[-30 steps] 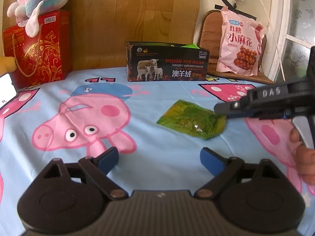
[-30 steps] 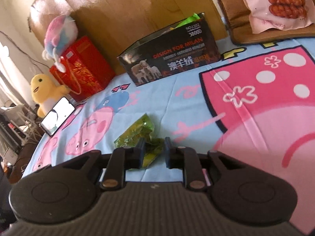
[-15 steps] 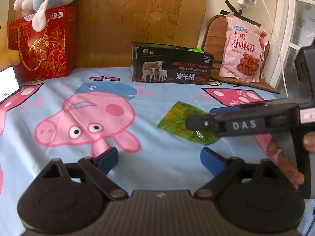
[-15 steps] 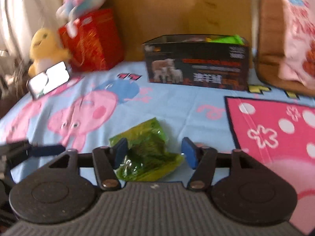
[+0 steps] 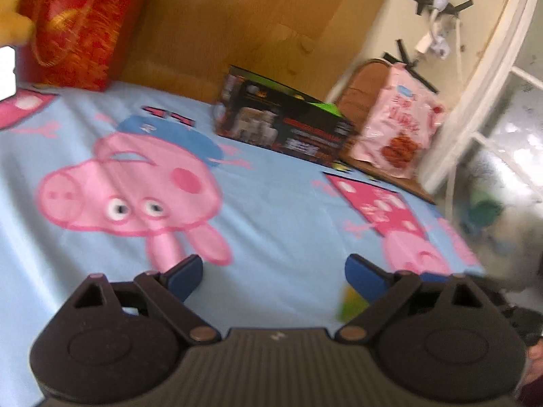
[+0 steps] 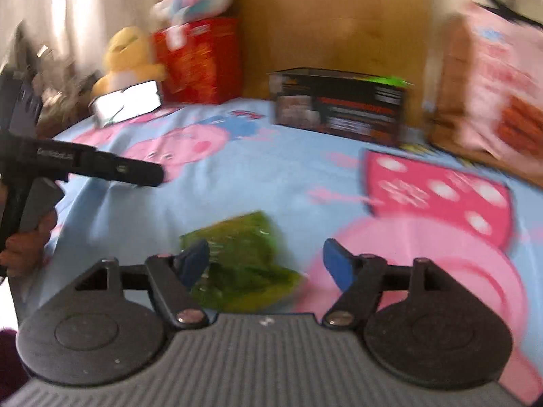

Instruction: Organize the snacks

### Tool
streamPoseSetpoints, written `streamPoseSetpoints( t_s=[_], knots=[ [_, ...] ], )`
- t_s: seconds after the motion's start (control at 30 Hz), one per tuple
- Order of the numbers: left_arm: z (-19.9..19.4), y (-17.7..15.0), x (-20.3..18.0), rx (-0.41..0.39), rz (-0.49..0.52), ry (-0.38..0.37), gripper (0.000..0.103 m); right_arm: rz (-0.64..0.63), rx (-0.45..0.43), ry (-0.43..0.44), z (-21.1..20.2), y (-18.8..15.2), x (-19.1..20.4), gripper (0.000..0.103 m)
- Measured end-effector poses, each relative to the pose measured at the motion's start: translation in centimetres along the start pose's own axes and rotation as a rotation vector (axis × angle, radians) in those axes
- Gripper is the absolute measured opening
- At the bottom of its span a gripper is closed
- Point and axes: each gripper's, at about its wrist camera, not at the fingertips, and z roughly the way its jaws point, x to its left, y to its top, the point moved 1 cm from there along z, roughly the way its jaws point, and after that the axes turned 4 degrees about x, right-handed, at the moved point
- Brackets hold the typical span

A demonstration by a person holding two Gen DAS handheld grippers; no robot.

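While both jaws gape, right gripper point(image 6: 266, 259) opening, green snack packet point(image 6: 242, 261) unpinched on bedsheet point(image 6: 254, 176).

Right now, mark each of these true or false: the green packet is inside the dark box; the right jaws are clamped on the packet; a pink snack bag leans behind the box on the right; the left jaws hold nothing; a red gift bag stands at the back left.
1. The green packet is inside the dark box. False: it lies on the cartoon sheet, well in front of the box.
2. The right gripper is clamped on the packet. False: its jaws are opening, the packet lies loose between them.
3. A pink snack bag leans to the right of the box. True.
4. The left gripper holds nothing. True: jaws wide, only sheet between them.
5. A red gift bag stands at the back left. True.
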Motion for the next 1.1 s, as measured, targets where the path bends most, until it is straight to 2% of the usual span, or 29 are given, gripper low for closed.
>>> streamPoseSetpoints(
  t_s=[0.07,0.13,0.2,0.23,0.3,0.33,0.37,0.43,0.53,0.57,0.6,0.63,0.7,0.77,0.8,0.9,1.1],
  knots=[
    [0.5,0.5,-0.7,0.038,-0.012,-0.080,0.088,0.145,-0.020,0.037,-1.7,-0.9,-1.9,0.076],
    [1.3,0.7,-1.8,0.086,-0.003,-0.128,0.081,0.276,-0.029,0.084,-2.7,-2.0,-3.3,0.074],
    [2.7,0.6,-2.9,0.151,0.006,-0.158,0.073,0.358,-0.027,0.112,-2.9,-2.8,-3.8,0.062],
    [3.3,0.4,-3.2,0.179,-0.001,-0.168,0.071,0.393,-0.024,0.132,-2.8,-3.1,-4.0,0.059],
    [3.7,0.4,-3.6,0.188,-0.002,-0.182,0.070,0.454,-0.034,0.177,-2.2,-3.2,-4.1,0.057],
    [3.7,0.4,-3.6,0.191,-0.005,-0.187,0.066,0.478,-0.035,0.197,-1.8,-3.1,-4.1,0.055],
    [3.8,0.2,-3.5,0.200,-0.020,-0.203,0.064,0.498,-0.035,0.214,-1.6,-3.1,-4.1,0.048],
    [3.8,-0.2,-3.0,0.196,-0.057,-0.240,0.063,0.538,-0.031,0.263,-0.8,-3.1,-4.2,0.044],
    [3.6,-0.7,-2.4,0.184,-0.094,-0.278,0.063,0.565,-0.046,0.295,0.0,-3.0,-4.0,0.038],
    [3.8,-0.9,-2.1,0.185,-0.109,-0.303,0.067,0.570,-0.049,0.301,-0.1,-3.0,-3.8,0.035],
    [3.7,-1.0,-1.8,0.177,-0.128,-0.325,0.069,0.573,-0.038,0.311,0.1,-2.9,-3.8,0.025],
    [3.7,-0.9,-1.5,0.174,-0.146,-0.343,0.070,0.577,-0.018,0.318,0.4,-2.8,-3.8,0.022],
    [3.8,-0.8,-1.6,0.174,-0.149,-0.336,0.064,0.581,-0.002,0.340,0.8,-2.6,-3.6,0.018],
    [3.7,-0.8,-1.5,0.177,-0.155,-0.290,0.037,0.581,0.015,0.351,1.4,-2.4,-3.1,0.014],
    [3.8,-0.7,-1.3,0.184,-0.165,-0.276,0.031,0.578,0.014,0.348,1.5,-2.3,-2.9,0.014],
    [3.5,-0.7,-0.1,0.207,-0.247,-0.335,0.024,0.574,-0.014,0.332,1.4,-2.0,-3.1,0.010],
    [2.6,1.0,-1.6,0.186,-0.172,-0.325,0.022,0.599,-0.029,0.360,1.2,-1.8,-3.6,0.008]
  ],
)
